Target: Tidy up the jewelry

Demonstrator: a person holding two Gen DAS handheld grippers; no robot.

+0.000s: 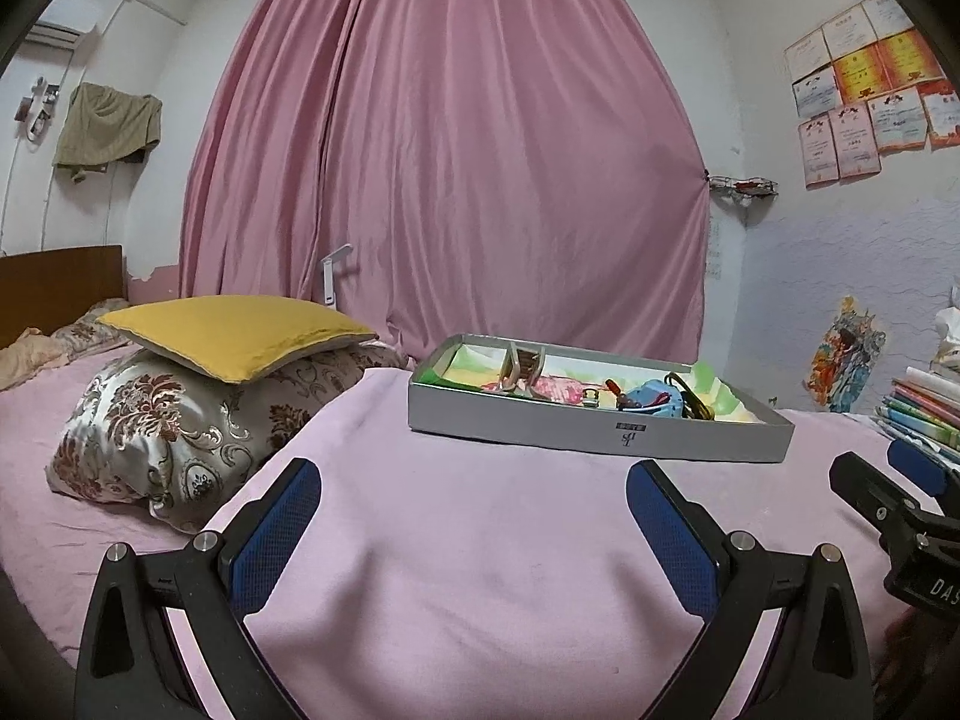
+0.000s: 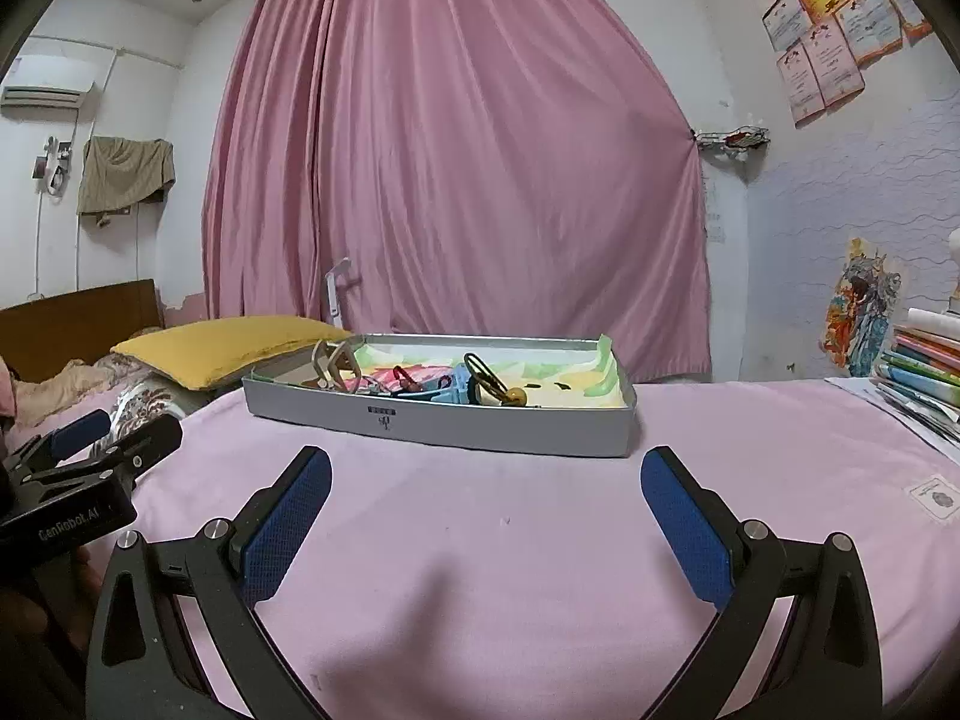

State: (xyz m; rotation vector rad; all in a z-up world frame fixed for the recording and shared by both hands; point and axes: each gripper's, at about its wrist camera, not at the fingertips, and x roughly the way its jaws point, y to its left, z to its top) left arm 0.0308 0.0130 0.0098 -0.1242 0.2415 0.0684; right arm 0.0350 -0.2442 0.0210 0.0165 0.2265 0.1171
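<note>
A shallow silver tin tray [image 1: 600,429] [image 2: 444,423] sits on a pink blanket ahead of both grippers. Inside lie hair clips and small accessories: beige claw clips [image 1: 521,367] [image 2: 333,363], a blue clip [image 1: 657,397] [image 2: 459,389], a dark ring-shaped piece [image 2: 483,373] and a red piece [image 2: 403,377]. My left gripper [image 1: 474,489] is open and empty, short of the tray. My right gripper [image 2: 487,480] is open and empty, just short of the tray's near wall. Each gripper shows at the other view's edge.
A yellow cushion [image 1: 231,333] lies on a floral pillow [image 1: 162,420] at the left. A stack of books [image 2: 927,366] stands at the right. A pink curtain [image 1: 444,150] hangs behind. The pink blanket [image 2: 510,570] spreads under both grippers.
</note>
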